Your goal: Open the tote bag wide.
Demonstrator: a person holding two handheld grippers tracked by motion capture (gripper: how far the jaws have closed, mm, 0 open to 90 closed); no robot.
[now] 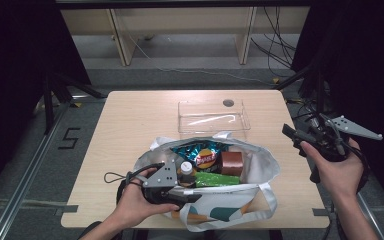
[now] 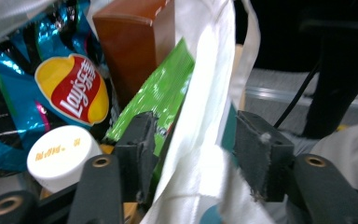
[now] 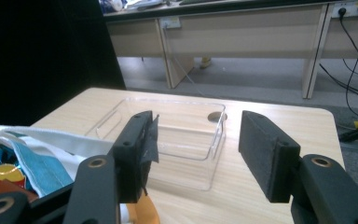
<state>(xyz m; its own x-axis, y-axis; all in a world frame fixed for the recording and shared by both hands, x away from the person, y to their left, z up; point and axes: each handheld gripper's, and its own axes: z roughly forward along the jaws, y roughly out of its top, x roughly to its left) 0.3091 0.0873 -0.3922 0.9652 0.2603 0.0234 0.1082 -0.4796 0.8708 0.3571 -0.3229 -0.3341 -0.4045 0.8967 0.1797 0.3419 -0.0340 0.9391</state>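
The white cloth tote bag (image 1: 220,202) with teal patches lies open at the near edge of the pale wooden table (image 1: 130,125), and everything else I place from it. My left gripper (image 2: 193,149) straddles the bag's near rim: in the left gripper view the white cloth rises up between my two black jaws, one jaw inside the bag and one outside. The jaws stand partly spread, and I see a gap between the outer pad and the cloth, so they are not yet pinching it. In the high view my left hand (image 1: 140,202) holds that gripper at the bag's near left corner.

Inside the bag, just beyond my inner jaw, lies a flat green foil packet (image 2: 161,95), tilted against the cloth wall. Beside it, further in, stands a brown rectangular box (image 2: 133,39). To the left of those sits a shiny blue crisp bag (image 2: 42,88) with a red and yellow logo, and in front of it a bottle with a round white screw cap (image 2: 58,156).

Beyond the bag's far rim, a clear rectangular plastic container (image 1: 214,117) sits on the table, near but apart from the bag.

My right gripper (image 3: 193,149) hangs in the air to the right of the bag, off the table's right edge, pointing towards the clear container. Its jaws are spread with nothing between them.
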